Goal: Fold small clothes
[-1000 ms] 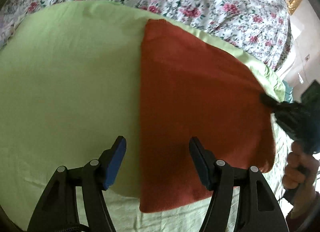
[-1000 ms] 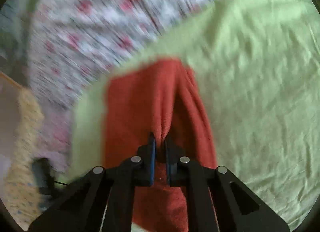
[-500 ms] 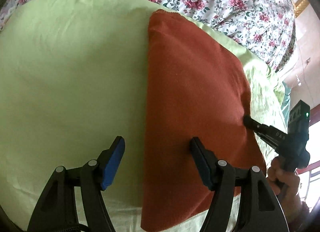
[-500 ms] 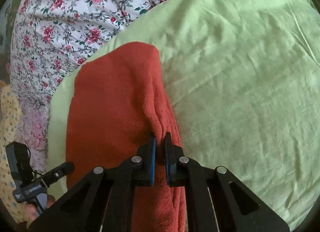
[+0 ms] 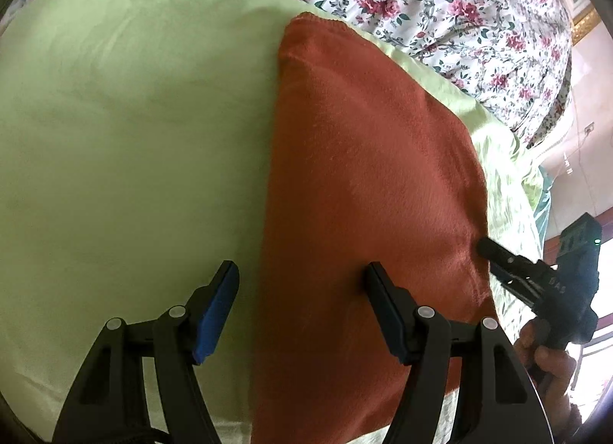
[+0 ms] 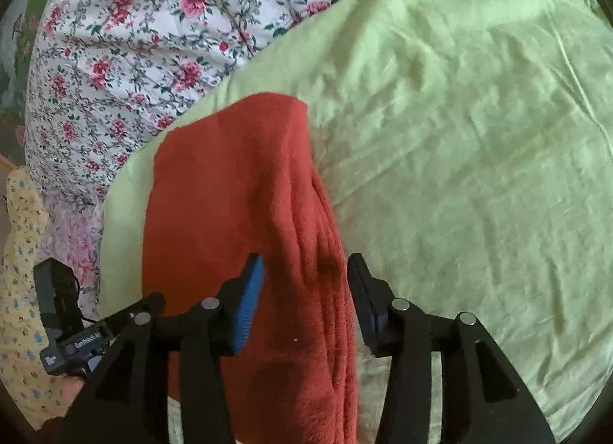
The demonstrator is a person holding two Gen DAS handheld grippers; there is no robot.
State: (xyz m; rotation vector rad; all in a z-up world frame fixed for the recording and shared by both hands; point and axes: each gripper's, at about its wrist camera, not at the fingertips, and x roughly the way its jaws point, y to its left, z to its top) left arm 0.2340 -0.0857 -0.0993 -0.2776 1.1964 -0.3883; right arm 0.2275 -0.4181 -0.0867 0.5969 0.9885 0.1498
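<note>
Rust-red cloth [image 6: 230, 191] sits between the jaws of the right gripper [image 6: 304, 271], which are opening; the blue pads stand clear on either side of a bunched ridge along the cloth's edge and do not press on it. That ridge runs away from the gripper toward the cloth's far corner, with several soft pleats beside it.

Left gripper [image 5: 300, 279]: jaws wide, nothing pinched. Its one finger is over the green sheet [image 5: 126, 130], the other over the cloth [image 5: 364, 183], so the cloth's long straight edge passes between them. Whether the tips touch the fabric cannot be told.

Cloth lies flat in a rough rectangle on the sheet, near the sheet's edge on the right gripper's side, its far corner close to the sheet's far border. In the left view the right gripper [image 5: 484, 248] meets the cloth at its side edge, held by a hand [image 5: 548, 359].

Sheet is lightly creased and covers most of both views. Beyond its far edge lies a floral bedspread [image 6: 115, 41], white with pink roses. In the right view the left gripper's body [image 6: 65, 310] shows low at the frame's left edge.
</note>
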